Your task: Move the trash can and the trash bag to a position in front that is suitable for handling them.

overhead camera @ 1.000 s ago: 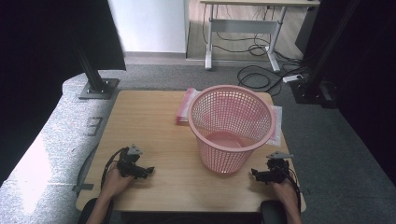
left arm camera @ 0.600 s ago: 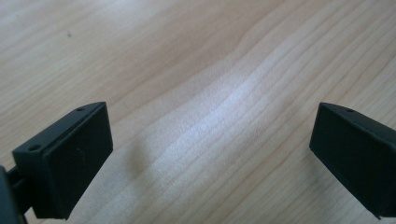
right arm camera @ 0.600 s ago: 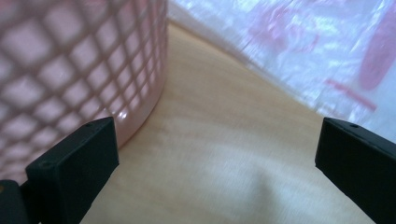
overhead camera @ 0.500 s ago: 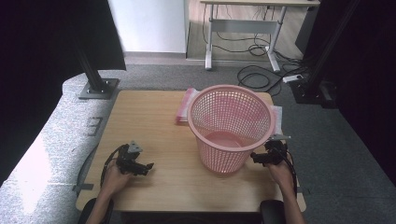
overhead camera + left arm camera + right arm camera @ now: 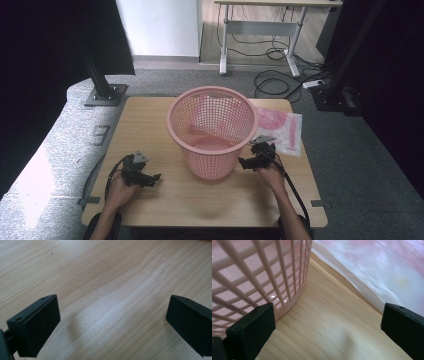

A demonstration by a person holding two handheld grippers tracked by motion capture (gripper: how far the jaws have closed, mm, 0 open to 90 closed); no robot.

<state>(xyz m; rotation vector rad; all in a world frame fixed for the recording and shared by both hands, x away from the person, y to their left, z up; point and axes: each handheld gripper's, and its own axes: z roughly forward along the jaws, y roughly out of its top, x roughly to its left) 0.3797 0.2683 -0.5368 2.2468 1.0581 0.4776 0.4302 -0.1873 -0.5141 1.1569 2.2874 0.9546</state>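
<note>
High view gives me no readable writing anywhere: I see no brand or label on the pink basket (image 5: 212,131), and the clear plastic bag (image 5: 281,127) beside it carries pink contents too blurred for me to identify. I count one basket, one bag and two grippers on the wooden counter (image 5: 150,125). The basket stands upright near the middle of the counter, and the bag lies flat to its right, partly hidden behind the basket wall. My right gripper (image 5: 248,162) sits low just beside the basket's base on its right side, and in the right gripper view its fingers (image 5: 253,331) are spread wide with nothing between them, one finger close against the lattice wall of the basket (image 5: 257,275), though I cannot tell whether it touches. The bag (image 5: 372,272) runs across the upper right of that view, smeared and cut off by the frame. My left gripper (image 5: 152,178) rests well apart from the basket near the counter's front left, and the left gripper view shows its fingers (image 5: 37,327) wide over bare wood (image 5: 107,290), gripping nothing.
</note>
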